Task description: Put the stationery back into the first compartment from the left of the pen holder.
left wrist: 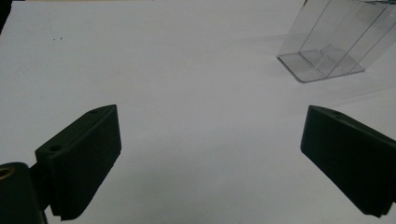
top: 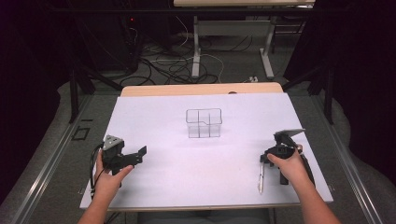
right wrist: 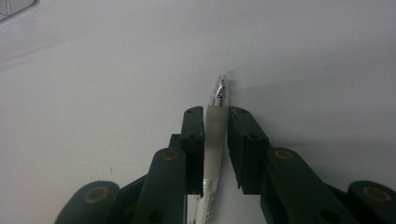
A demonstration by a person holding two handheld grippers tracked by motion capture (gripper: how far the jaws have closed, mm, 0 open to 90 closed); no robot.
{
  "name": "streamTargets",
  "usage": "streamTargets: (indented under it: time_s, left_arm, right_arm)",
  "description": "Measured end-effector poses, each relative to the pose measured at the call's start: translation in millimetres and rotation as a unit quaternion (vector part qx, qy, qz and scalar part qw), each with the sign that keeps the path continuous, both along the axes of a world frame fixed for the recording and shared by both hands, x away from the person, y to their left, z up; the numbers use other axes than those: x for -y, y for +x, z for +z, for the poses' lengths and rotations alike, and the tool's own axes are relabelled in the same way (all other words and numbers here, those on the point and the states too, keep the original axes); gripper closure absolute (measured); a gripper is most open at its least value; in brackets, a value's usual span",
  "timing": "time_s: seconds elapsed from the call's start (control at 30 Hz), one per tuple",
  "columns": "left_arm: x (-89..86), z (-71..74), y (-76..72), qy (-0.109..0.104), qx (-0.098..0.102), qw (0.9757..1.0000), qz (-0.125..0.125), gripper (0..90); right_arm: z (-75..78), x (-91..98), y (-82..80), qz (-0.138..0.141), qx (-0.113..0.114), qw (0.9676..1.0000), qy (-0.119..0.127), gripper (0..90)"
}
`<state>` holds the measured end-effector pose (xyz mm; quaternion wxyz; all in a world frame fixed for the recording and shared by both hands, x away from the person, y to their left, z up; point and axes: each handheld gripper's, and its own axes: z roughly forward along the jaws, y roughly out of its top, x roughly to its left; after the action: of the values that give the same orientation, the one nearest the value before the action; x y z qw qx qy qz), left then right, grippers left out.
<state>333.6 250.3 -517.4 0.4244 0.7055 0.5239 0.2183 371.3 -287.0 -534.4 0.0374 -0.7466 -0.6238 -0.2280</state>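
Two grippers sit low over the white table [top: 196, 186] in the high view: the left gripper [top: 138, 154] rests near the left edge with its jaws spread wide on nothing, and the right gripper [top: 268, 161] is at the right edge, tipped down onto a pen [top: 261, 181] lying on the sheet just beside that hand. A clear divided box [top: 204, 123] stands mid-table, well apart from both. From the left gripper view, its jaws gape over bare sheet, the box [left wrist: 334, 39] off to the upper right. From the right gripper view, the right gripper [right wrist: 216, 116] has its jaws drawn in around the pen [right wrist: 216, 128]; the left pad touches the barrel, while a thin gap seems to remain at the right.
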Motion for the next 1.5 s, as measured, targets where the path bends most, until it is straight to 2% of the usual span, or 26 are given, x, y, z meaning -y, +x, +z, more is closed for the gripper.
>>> streamTargets:
  time_s: [0.4,0.93,1.0,1.13,1.27,1.33,1.4,1.5]
  left_arm:
    - [0.5,0.1,0.2,0.0,-0.001,1.0,-0.001,5.2]
    - [0.0,-0.1,0.2,0.0,0.0,1.0,0.0,5.3]
    - [0.0,-0.4,0.5,0.0,-0.002,1.0,0.0,5.3]
    - [0.2,-0.3,0.4,0.001,-0.003,1.0,-0.001,5.3]
    - [0.6,-0.4,0.3,0.001,-0.004,1.0,-0.001,5.3]
    - [0.7,-0.7,0.4,0.001,-0.003,1.0,0.0,5.3]
    - [0.8,-0.8,0.4,0.001,-0.003,1.0,0.0,5.3]
    - [0.9,-1.0,0.6,0.0,-0.003,1.0,-0.001,5.2]
  right_arm:
    - [-0.6,0.1,-0.6,-0.02,-0.011,0.9997,0.012,79.8]
    - [1.0,2.0,-1.0,-0.018,-0.006,0.9997,0.015,80.0]
    - [2.7,1.8,-1.4,-0.02,0.005,0.9996,0.021,80.0]
    - [5.9,2.3,-1.7,-0.01,0.011,0.9996,0.024,80.0]
    - [8.7,0.0,-2.3,-0.01,0.039,0.9988,0.028,80.1]
    - [11.4,1.0,-2.3,0.0,0.045,0.9983,0.037,80.0]
    - [12.3,0.0,-2.1,-0.006,0.063,0.9968,0.048,80.1]
    - [15.8,0.6,-2.1,-0.001,0.074,0.9949,0.069,80.1]
